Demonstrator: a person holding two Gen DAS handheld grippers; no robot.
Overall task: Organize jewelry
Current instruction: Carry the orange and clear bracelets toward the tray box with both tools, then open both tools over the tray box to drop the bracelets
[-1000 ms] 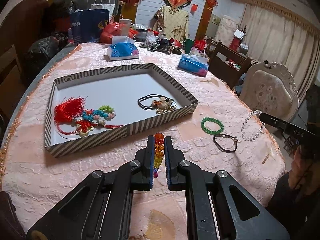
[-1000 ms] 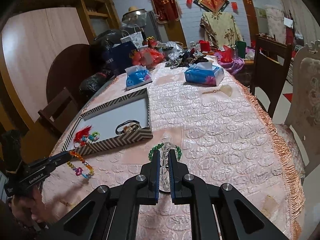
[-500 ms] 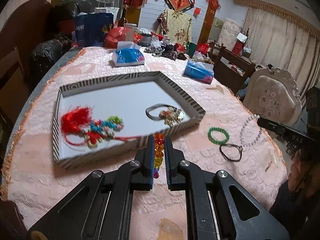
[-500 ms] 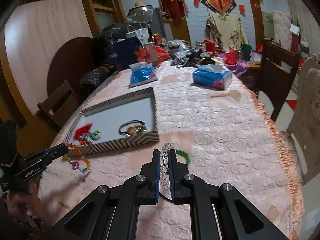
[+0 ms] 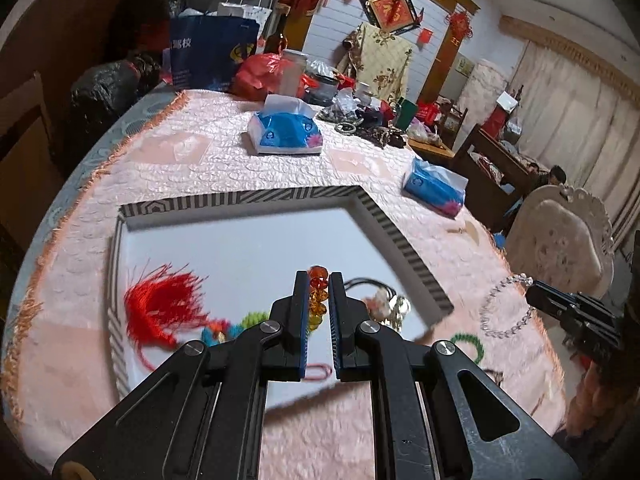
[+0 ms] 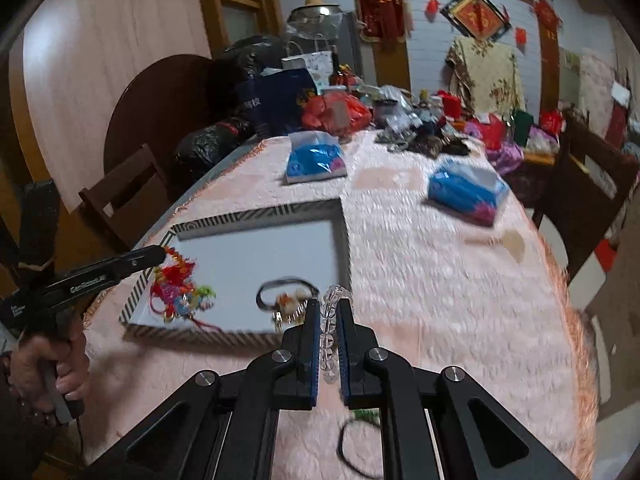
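My left gripper [image 5: 318,280] is shut on a multicoloured bead bracelet [image 5: 317,300] and holds it above the striped tray [image 5: 280,196]. In the tray lie a red tassel ornament [image 5: 160,308] and a black cord with charms [image 5: 380,300]. My right gripper [image 6: 329,308] is shut on a clear bead bracelet [image 6: 330,312], also in the left wrist view [image 5: 502,308], near the tray's front right corner [image 6: 344,240]. A green bead bracelet [image 5: 466,344] and a black cord bracelet [image 6: 352,448] lie on the pink tablecloth.
Two blue tissue packs [image 5: 284,132] [image 5: 434,188] lie beyond the tray. Bags and clutter [image 5: 240,68] crowd the table's far end. A cream chair [image 5: 560,248] stands to the right, a wooden chair [image 6: 124,196] to the left.
Both grippers have moved forward towards the tray with their bracelets. The left one now hangs over the tray's inside; the right one has come up to the tray's near right corner.
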